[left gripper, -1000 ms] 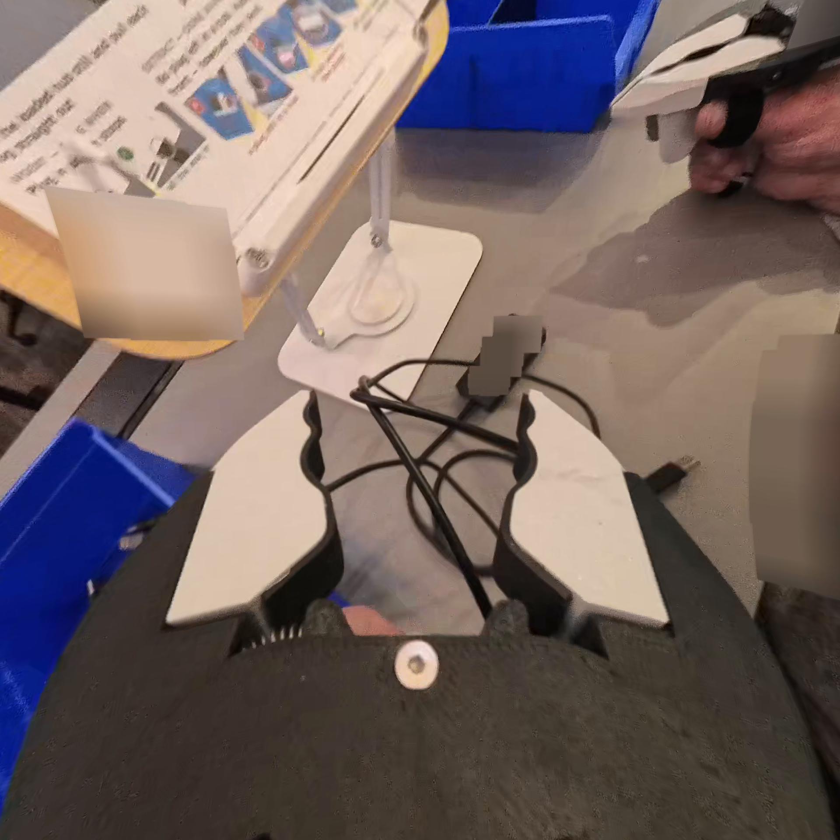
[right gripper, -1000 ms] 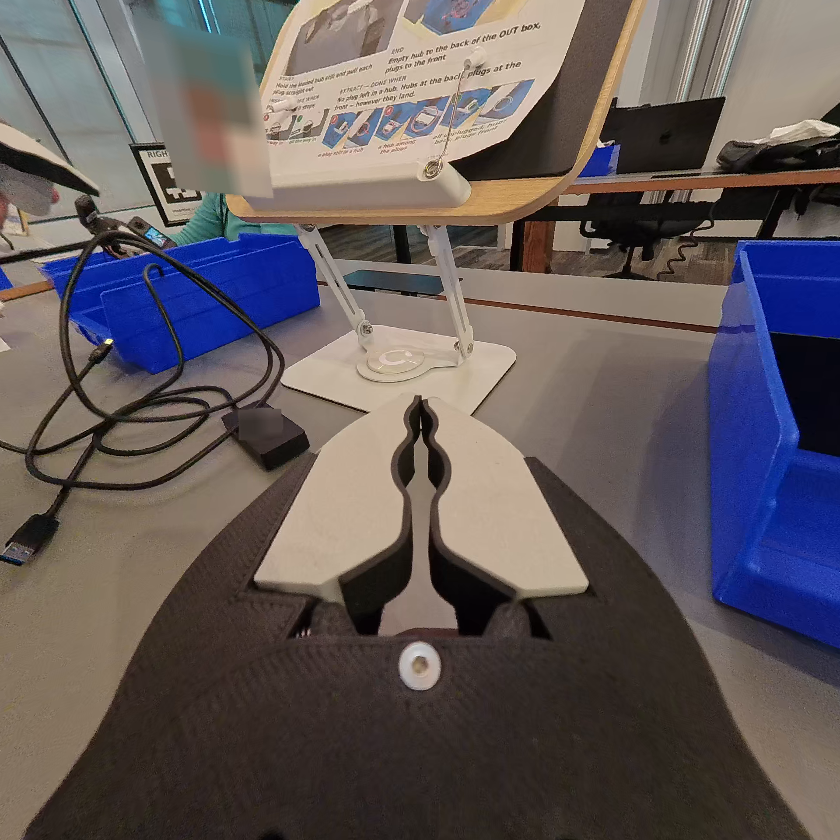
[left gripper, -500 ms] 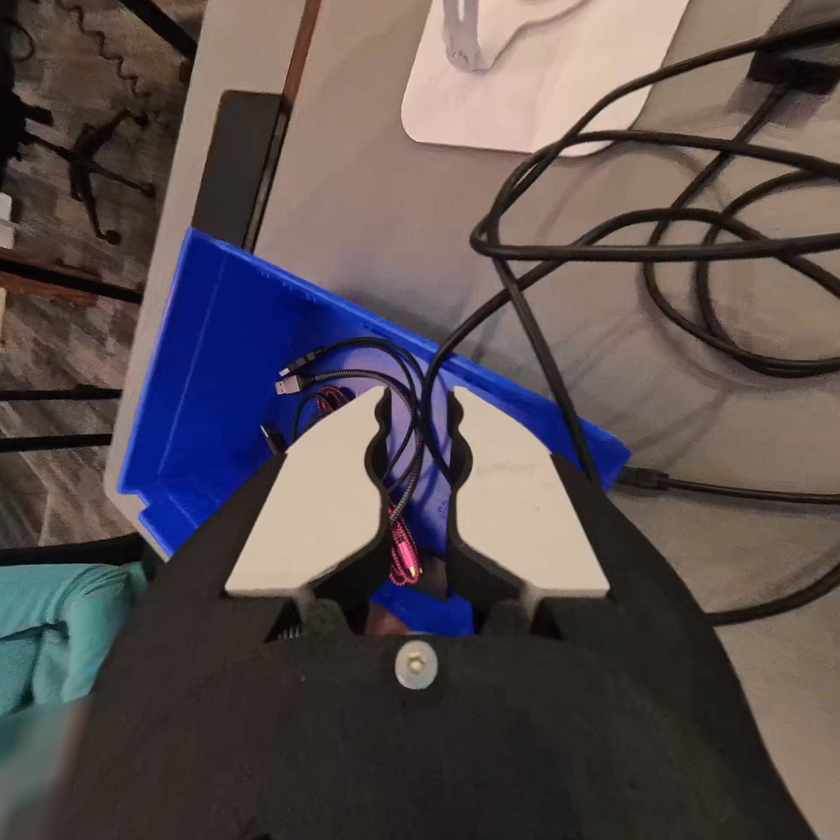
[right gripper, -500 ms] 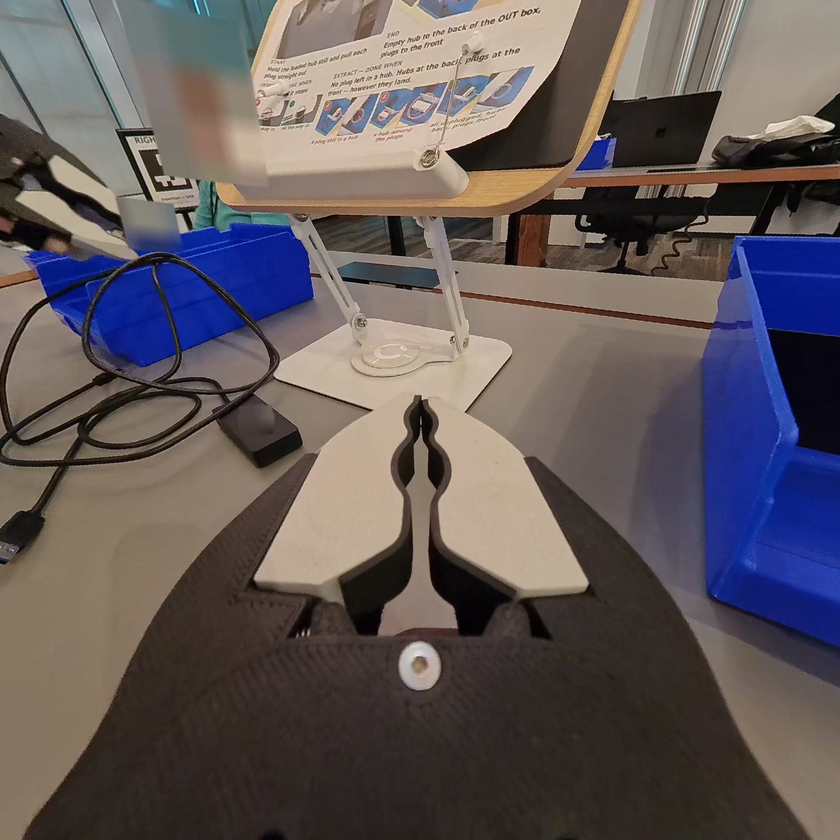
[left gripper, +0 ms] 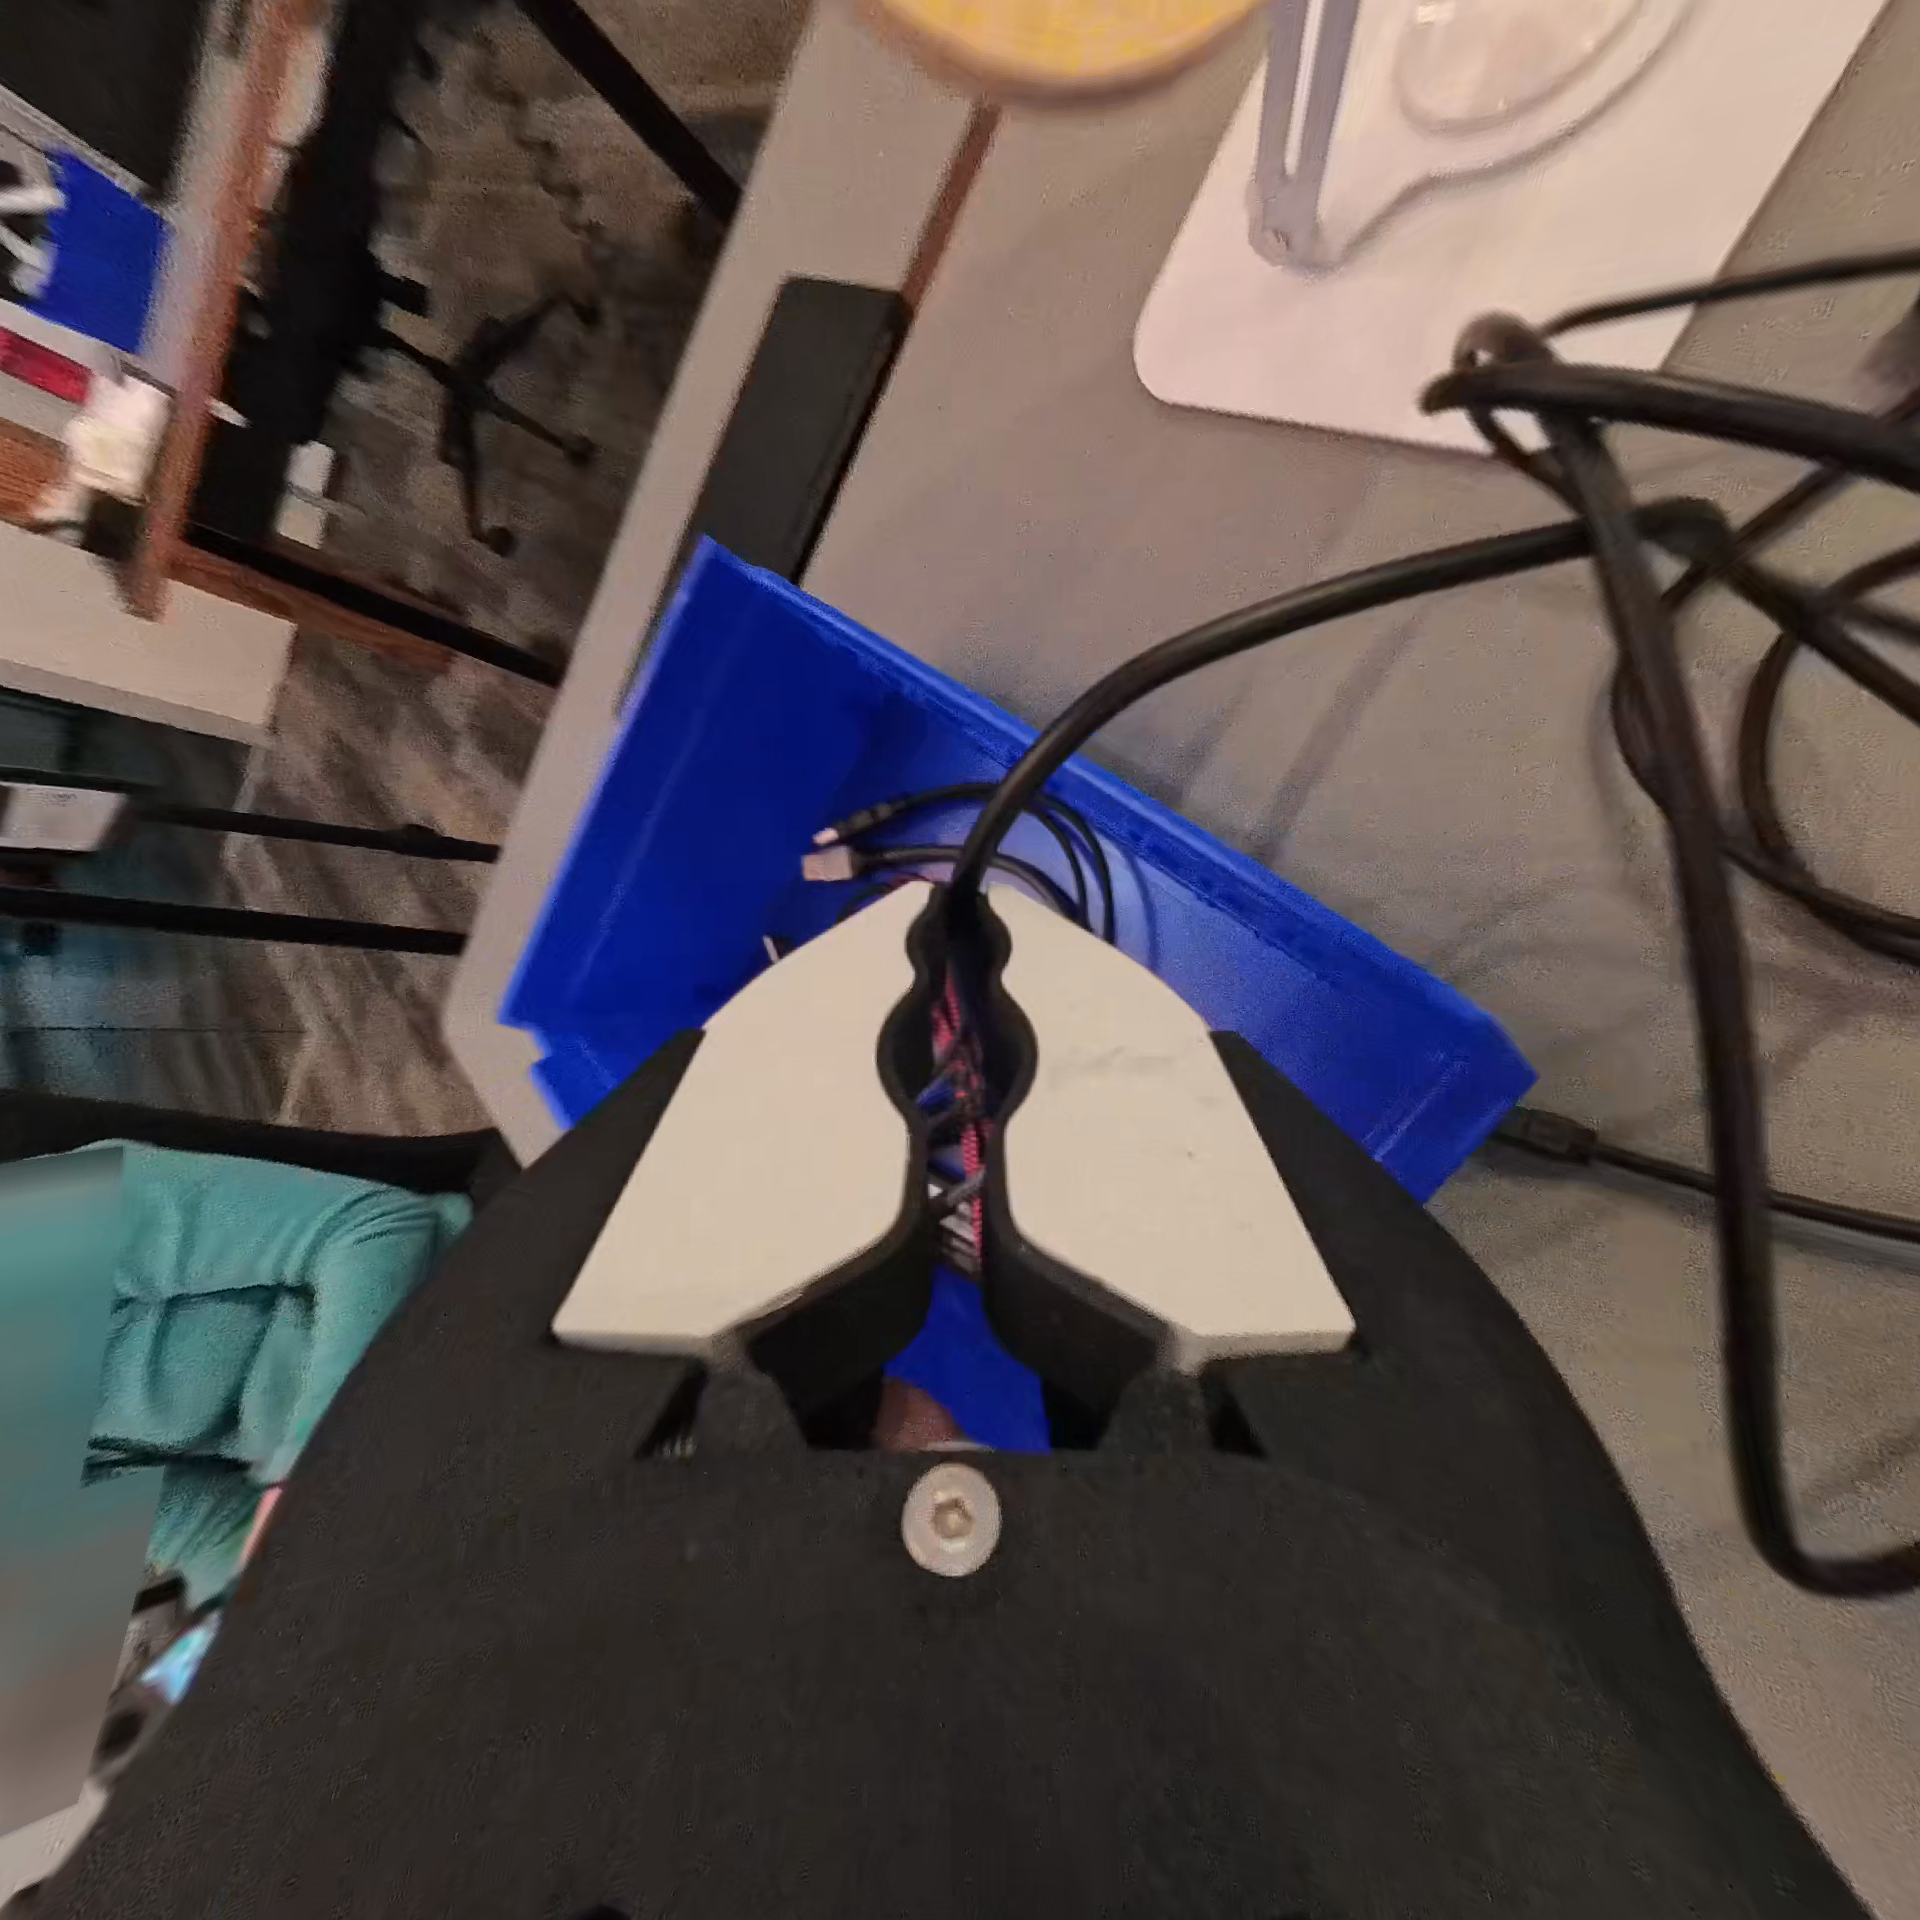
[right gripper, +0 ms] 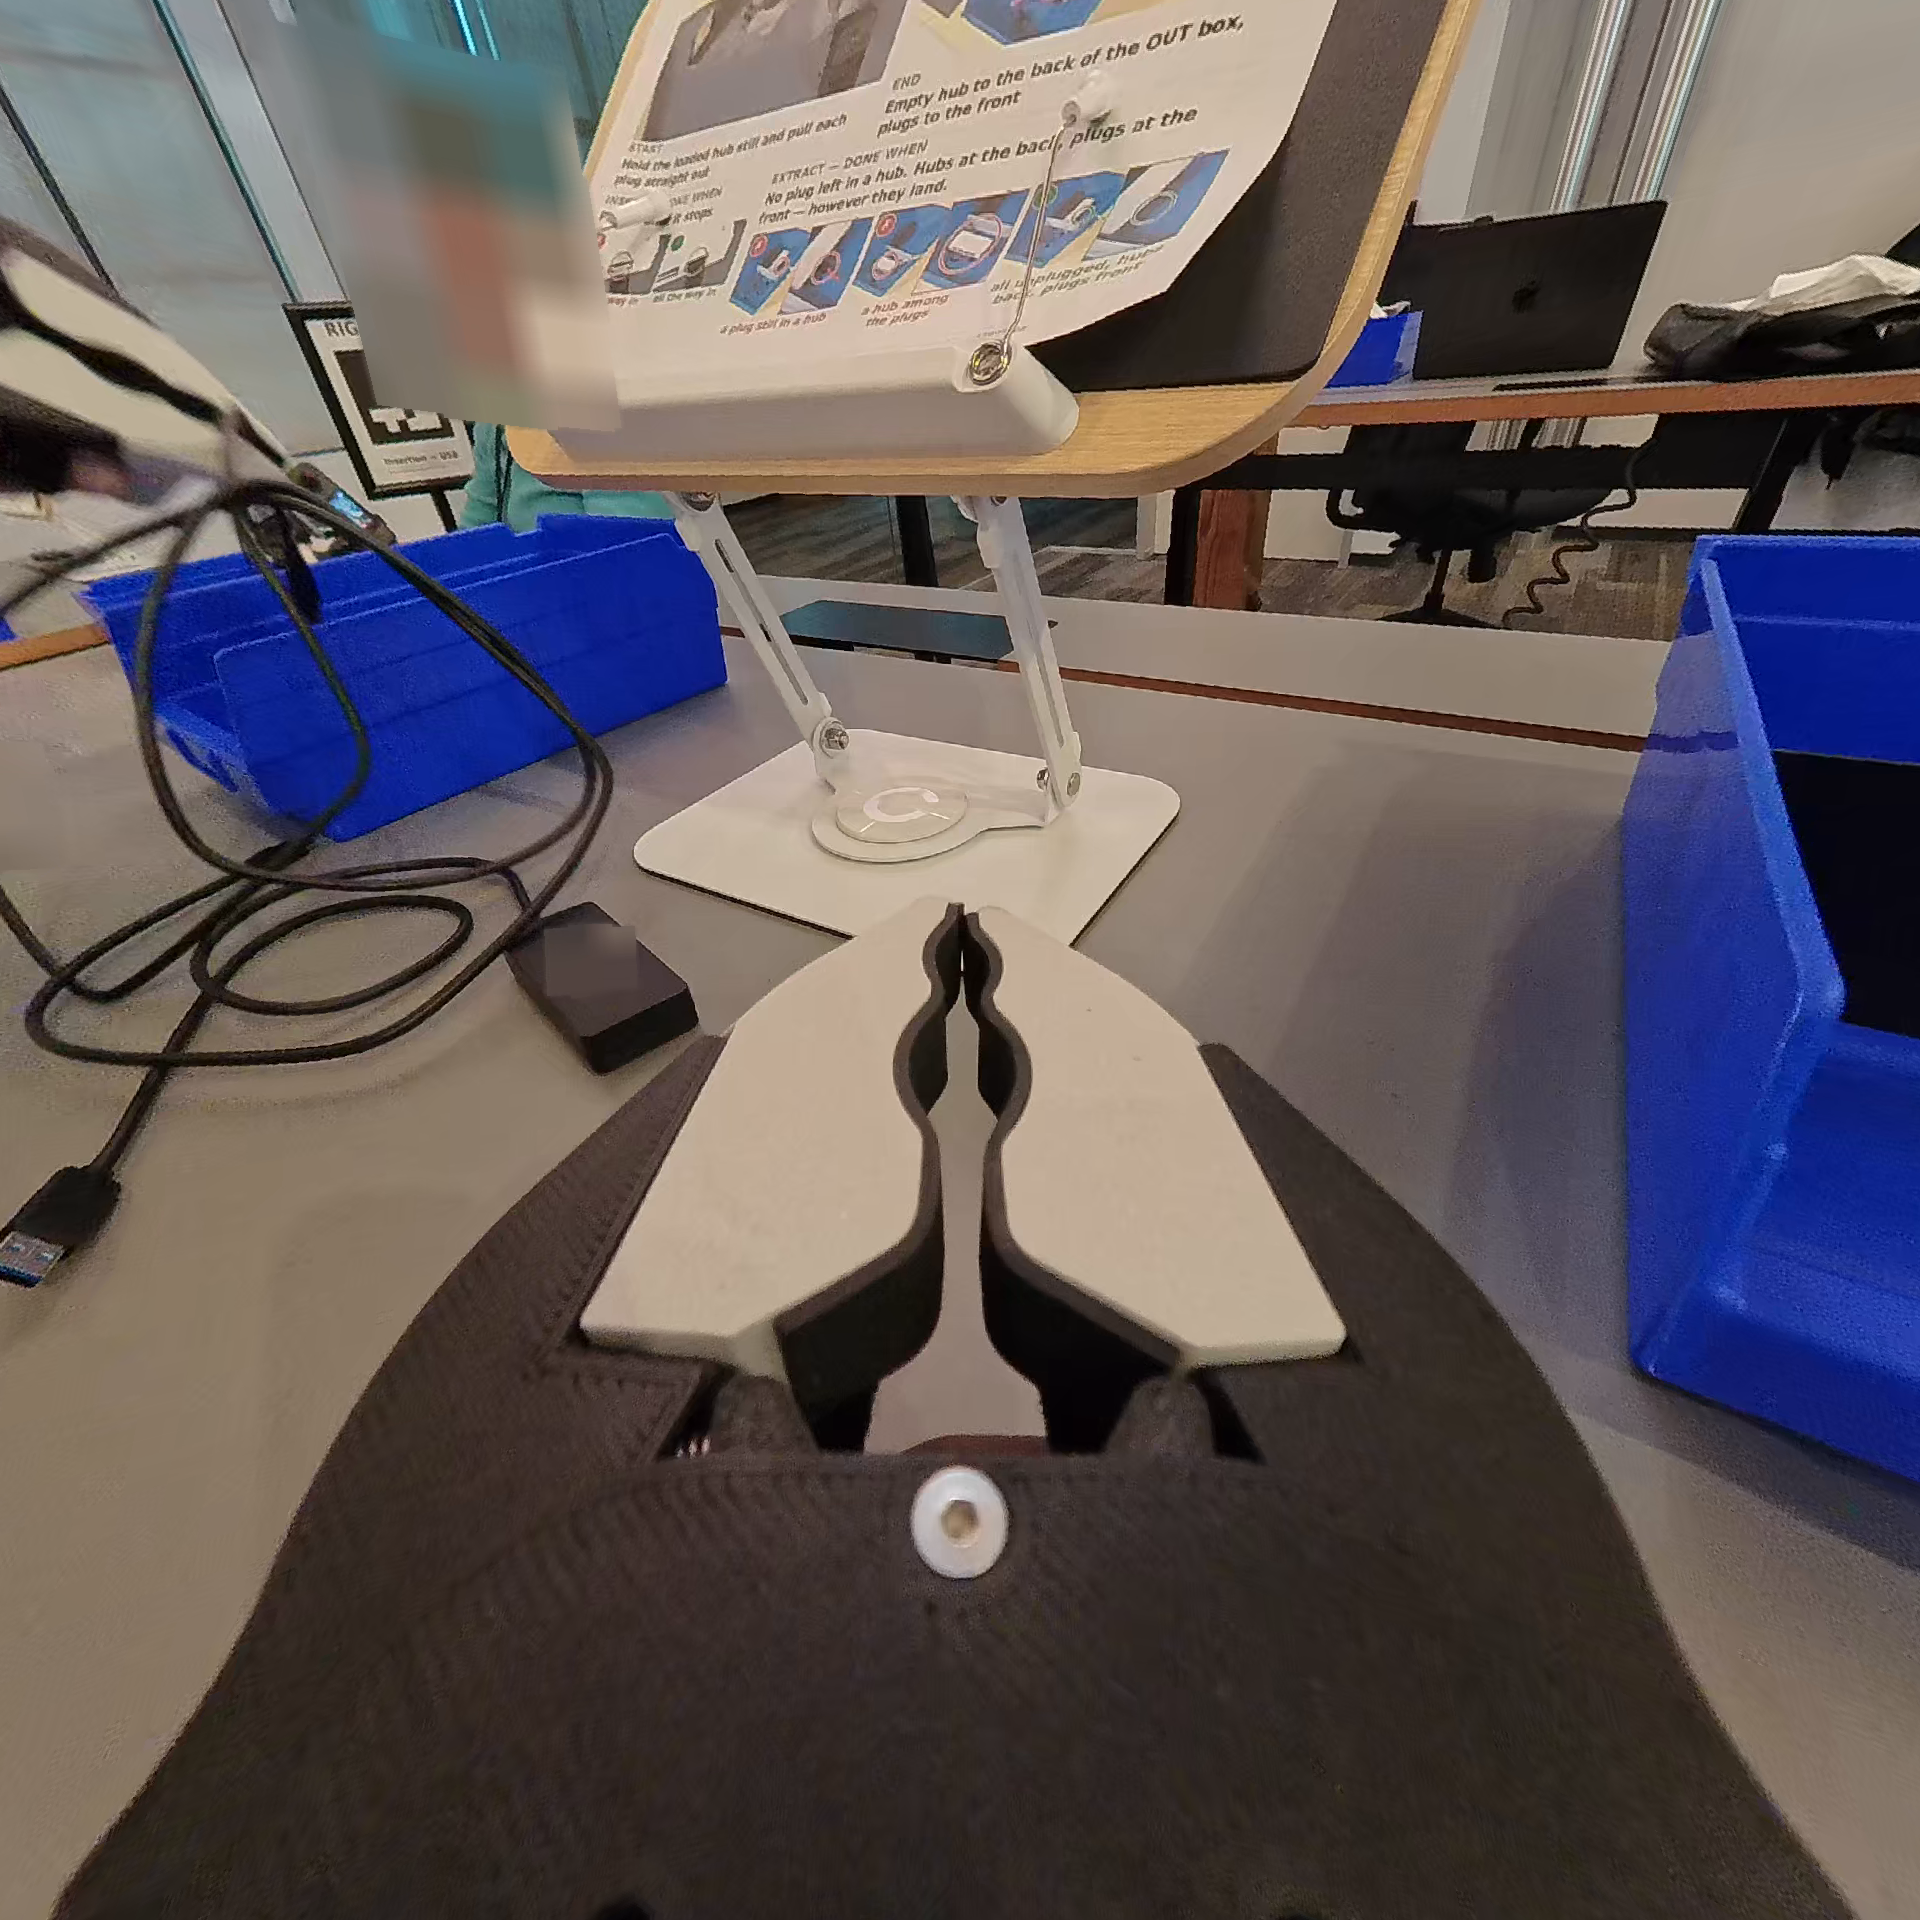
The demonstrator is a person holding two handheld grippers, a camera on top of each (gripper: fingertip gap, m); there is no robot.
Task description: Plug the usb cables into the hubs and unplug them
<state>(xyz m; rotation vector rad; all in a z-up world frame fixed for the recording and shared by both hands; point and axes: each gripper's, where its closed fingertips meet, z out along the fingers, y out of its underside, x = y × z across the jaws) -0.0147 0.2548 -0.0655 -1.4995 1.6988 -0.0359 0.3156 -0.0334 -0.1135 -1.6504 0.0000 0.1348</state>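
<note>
The left gripper (left gripper: pixel 961 914) pinches a black cable (left gripper: pixel 1226 644) over the blue bin (left gripper: pixel 1299 997) at 12 o'clock, while the right gripper (right gripper: pixel 961 920), closed and empty, idles; the tangle (right gripper: pixel 260 935) may drag the hub (right gripper: pixel 603 982).

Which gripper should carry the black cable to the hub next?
Probably the left gripper: it already pinches the black cable. The right gripper is shut, holding nothing, beside the hub.

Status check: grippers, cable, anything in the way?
Left gripper clamped on black cable over blue bin. Right gripper shut, empty. Hub on table, cable loops tangled beside it.
</note>
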